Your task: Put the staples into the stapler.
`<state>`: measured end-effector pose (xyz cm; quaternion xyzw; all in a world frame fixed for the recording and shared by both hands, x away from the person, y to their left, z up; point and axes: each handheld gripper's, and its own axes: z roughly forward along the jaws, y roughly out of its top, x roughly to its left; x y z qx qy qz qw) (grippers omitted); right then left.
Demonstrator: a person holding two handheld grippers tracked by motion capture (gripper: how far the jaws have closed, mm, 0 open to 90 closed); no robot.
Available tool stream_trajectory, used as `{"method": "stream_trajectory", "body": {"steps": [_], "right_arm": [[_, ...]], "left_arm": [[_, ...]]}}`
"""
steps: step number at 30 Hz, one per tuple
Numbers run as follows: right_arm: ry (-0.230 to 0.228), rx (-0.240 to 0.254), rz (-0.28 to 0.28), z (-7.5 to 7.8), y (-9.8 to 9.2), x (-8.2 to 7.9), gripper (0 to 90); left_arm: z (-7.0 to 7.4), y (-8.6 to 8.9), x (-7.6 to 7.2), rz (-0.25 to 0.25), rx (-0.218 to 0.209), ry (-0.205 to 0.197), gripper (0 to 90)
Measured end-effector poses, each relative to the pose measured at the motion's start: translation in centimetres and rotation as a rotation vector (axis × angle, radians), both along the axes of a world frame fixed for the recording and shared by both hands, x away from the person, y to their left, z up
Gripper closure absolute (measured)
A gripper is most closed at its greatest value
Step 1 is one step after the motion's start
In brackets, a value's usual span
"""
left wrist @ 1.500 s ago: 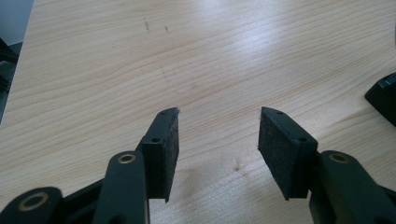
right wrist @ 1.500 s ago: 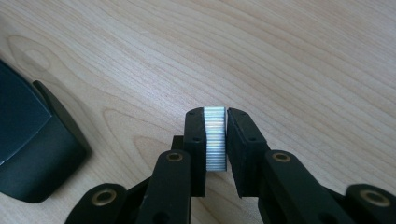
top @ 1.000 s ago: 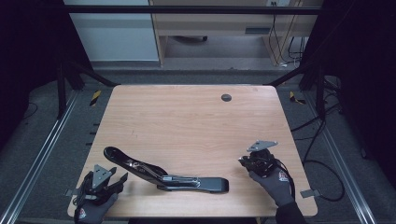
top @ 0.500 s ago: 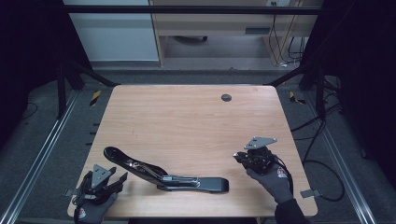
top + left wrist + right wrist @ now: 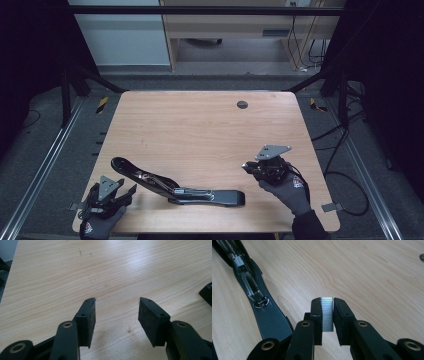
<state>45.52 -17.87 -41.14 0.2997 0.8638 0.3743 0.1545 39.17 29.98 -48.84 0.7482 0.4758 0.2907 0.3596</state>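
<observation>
Between my right gripper's (image 5: 327, 308) closed jaws sits a silvery strip of staples (image 5: 327, 314), held just above the wooden table (image 5: 200, 125) near the opened black stapler (image 5: 175, 186), while my left gripper (image 5: 116, 312) hangs half-open and empty.

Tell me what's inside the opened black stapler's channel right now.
The long black stapler lies opened flat; its metal channel looks bare. Its far end is cut off. The silver staple strip sits clamped in the right claw.

No legible text or labels.
</observation>
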Motion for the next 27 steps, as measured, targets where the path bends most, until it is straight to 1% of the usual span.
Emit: {"method": "stream_trajectory", "body": {"steps": [3,8,11,12,17,18,21,27], "right_arm": [[0.003,-0.003,0.011,0.2,0.4,0.0,78.2],[-0.007,-0.003,0.038,0.6,1.1,0.1,78.2],[-0.015,0.011,0.068,0.8,1.7,0.0,78.1],[-0.016,0.009,0.085,0.8,1.9,-0.1,78.2],[-0.018,0.003,0.120,0.9,2.8,0.0,78.2],[-0.019,0.009,0.128,1.0,2.9,0.0,78.2],[-0.026,0.008,0.158,1.2,3.6,-0.1,78.2],[-0.015,-0.007,0.209,1.6,4.7,0.0,78.2]], "left_arm": [[0.0,0.0,0.0,0.004,-0.002,0.001,47.8],[0.0,0.0,0.1,0.009,-0.002,0.004,48.4],[0.0,0.0,0.0,0.009,-0.004,0.002,48.7],[0.0,0.0,0.0,0.007,-0.001,0.005,48.7],[0.0,-0.1,0.0,0.002,0.004,0.008,48.7],[0.0,-0.1,0.0,0.002,0.004,0.008,48.7],[0.0,-0.1,0.0,0.000,0.002,0.010,48.7],[0.0,0.0,0.0,0.000,0.000,0.010,48.7]]}}
